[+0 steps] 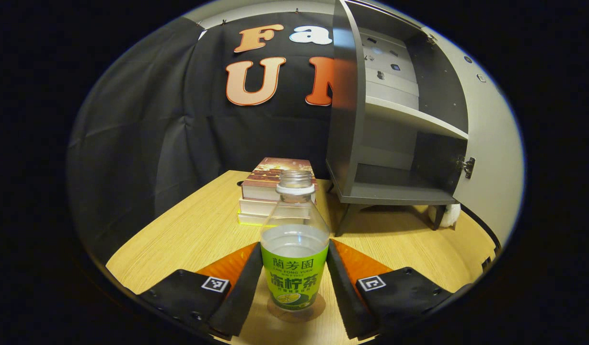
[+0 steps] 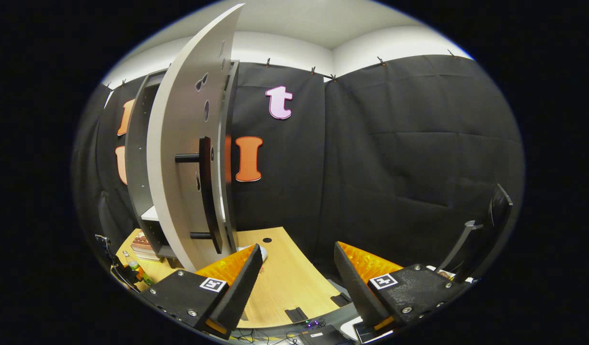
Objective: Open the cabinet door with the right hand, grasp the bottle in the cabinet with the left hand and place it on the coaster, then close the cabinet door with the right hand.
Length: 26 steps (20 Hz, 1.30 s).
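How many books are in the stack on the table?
3 books: top, middle and bottom, stacked behind the bottle, left of the cabinet. The bottle may hide more.

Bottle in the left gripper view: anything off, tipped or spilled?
One oddity: the bottle has no cap, so its neck is open with liquid inside. It stands upright on the coaster between the left gripper's open fingers; no spill visible on the table. The cabinet door is open.

the left gripper is held level and low, its jaws spread apart. the right gripper is raised higher, jaws wide apart and holding nothing.
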Motion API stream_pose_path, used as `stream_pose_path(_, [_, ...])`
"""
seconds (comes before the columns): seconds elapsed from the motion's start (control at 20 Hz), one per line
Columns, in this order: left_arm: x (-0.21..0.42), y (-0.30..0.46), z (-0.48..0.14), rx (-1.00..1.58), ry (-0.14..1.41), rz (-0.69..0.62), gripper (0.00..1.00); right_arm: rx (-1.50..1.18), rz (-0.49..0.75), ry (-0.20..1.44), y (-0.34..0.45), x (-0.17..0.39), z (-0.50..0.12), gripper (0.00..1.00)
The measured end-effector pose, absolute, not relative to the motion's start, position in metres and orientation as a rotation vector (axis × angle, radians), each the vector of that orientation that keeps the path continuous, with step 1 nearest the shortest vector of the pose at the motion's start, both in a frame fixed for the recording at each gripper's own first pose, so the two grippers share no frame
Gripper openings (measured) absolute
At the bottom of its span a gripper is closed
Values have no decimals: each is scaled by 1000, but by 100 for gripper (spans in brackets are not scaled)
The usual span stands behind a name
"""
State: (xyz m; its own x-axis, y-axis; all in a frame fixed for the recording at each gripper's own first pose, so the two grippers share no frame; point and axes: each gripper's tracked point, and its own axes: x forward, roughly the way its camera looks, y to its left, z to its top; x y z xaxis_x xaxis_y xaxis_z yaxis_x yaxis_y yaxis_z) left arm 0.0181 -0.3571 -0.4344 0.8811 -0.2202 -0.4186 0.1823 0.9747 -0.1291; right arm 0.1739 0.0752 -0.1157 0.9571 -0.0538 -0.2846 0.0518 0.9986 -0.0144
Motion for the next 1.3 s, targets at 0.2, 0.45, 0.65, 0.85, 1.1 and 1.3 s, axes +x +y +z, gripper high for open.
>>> stream_pose_path(0.2, [9, -358, -432, -80, 452, -207, 83, 6, -40, 294, 81, 174, -117, 93])
stream_pose_path(0.45, [-3, -359, -434, -83, 466, -212, 85, 6, -5, 293, 87, 176, -117, 93])
stream_pose_path(0.65, [-6, -358, -433, -55, 467, -213, 88, 14, 22, 289, 93, 178, -115, 99])
stream_pose_path(0.85, [-10, -357, -426, -20, 456, -219, 98, 17, 50, 291, 99, 177, -115, 99])
stream_pose_path(1.1, [-22, -355, -408, -13, 432, -224, 98, 17, 86, 278, 106, 181, -113, 93])
stream_pose_path(1.3, [-41, -345, -388, -27, 423, -222, 98, 17, 89, 283, 105, 180, -114, 93])
